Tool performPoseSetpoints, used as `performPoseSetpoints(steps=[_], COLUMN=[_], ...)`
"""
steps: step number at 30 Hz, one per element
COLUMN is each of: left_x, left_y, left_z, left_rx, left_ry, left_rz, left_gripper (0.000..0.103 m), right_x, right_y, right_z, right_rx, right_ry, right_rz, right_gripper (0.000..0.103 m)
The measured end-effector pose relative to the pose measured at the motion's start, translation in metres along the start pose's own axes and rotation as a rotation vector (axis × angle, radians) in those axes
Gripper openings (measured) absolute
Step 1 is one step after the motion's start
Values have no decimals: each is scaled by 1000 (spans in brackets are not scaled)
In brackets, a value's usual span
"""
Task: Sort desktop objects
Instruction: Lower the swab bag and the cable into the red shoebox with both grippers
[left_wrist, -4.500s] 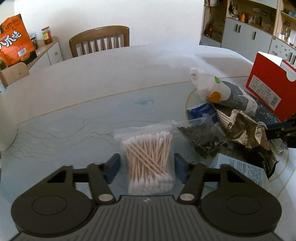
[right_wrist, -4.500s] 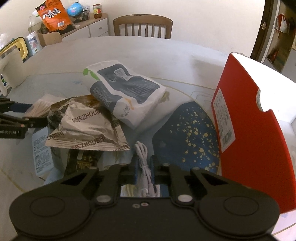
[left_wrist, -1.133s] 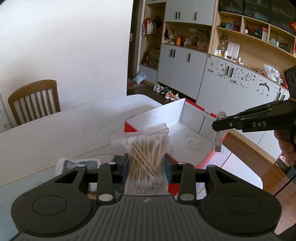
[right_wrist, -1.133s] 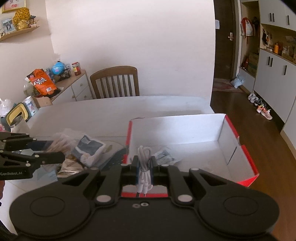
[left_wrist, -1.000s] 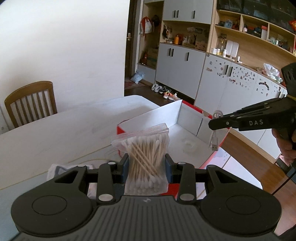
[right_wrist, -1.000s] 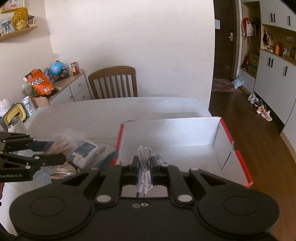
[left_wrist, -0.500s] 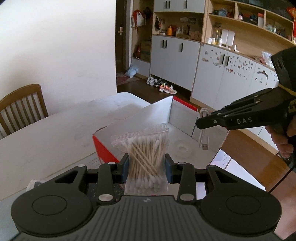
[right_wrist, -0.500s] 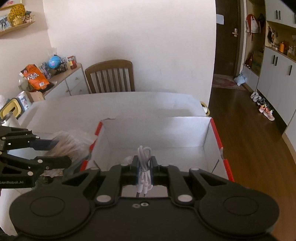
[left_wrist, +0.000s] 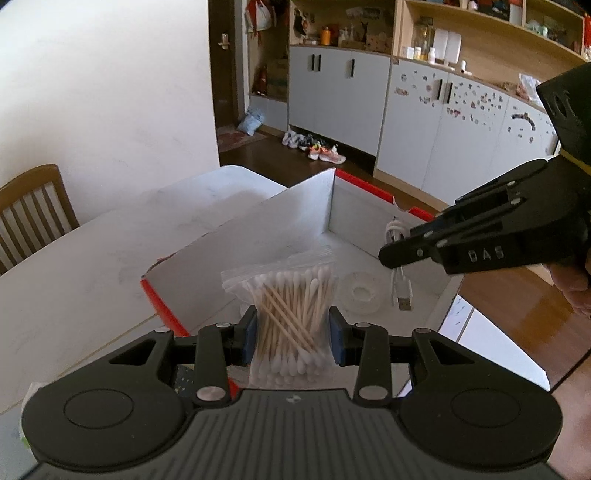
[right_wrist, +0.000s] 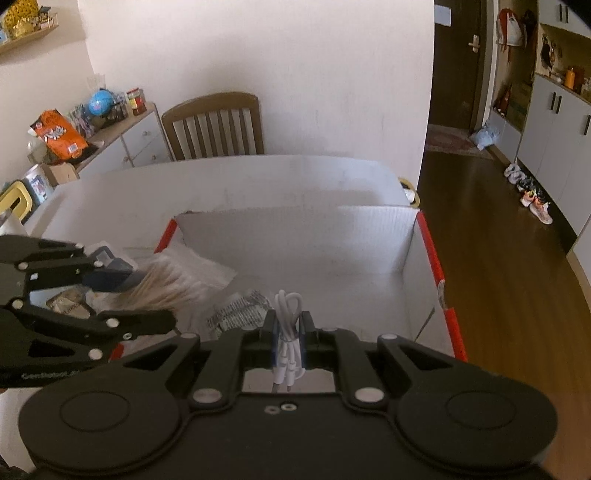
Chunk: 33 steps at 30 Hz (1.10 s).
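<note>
Left gripper (left_wrist: 292, 332): closed on a clear bag of cotton swabs (left_wrist: 290, 314), pinched upright between its blue pads, low centre of the left wrist view.
Right gripper (right_wrist: 287, 334): closed tight on a coiled white USB cable (right_wrist: 287, 325); its plug (left_wrist: 403, 302) dangles at centre right of the left wrist view.
Box (right_wrist: 295, 236): red outside, white inside, open-topped, on the white table (left_wrist: 92, 251); both held items hang over it.
Box contents: a clear tape roll (left_wrist: 361, 293) and a printed plastic packet (right_wrist: 236, 314) on the floor.
</note>
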<state>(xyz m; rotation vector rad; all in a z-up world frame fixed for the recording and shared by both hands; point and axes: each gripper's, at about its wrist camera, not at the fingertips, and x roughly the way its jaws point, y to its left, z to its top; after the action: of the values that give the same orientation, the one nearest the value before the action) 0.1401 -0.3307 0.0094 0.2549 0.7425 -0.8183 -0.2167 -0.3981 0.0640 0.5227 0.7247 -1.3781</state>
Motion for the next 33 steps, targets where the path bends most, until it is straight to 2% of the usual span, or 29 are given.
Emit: performPoseSetpoints(steps=[16, 27, 33], left_x=[65, 99, 115], left_y=[9, 3, 2], left_z=[31, 24, 28], left_rx=[10, 17, 16], left_ry=[98, 173, 241], left_rz=[-20, -12, -20], left_gripper=[37, 37, 37], right_x=[30, 62, 82], right_y=[-10, -26, -31], right_z=[-3, -4, -4], right_rx=[28, 81, 99], right_ry=[117, 247, 314], right_rz=[14, 13, -1], right_gripper=[10, 10, 10])
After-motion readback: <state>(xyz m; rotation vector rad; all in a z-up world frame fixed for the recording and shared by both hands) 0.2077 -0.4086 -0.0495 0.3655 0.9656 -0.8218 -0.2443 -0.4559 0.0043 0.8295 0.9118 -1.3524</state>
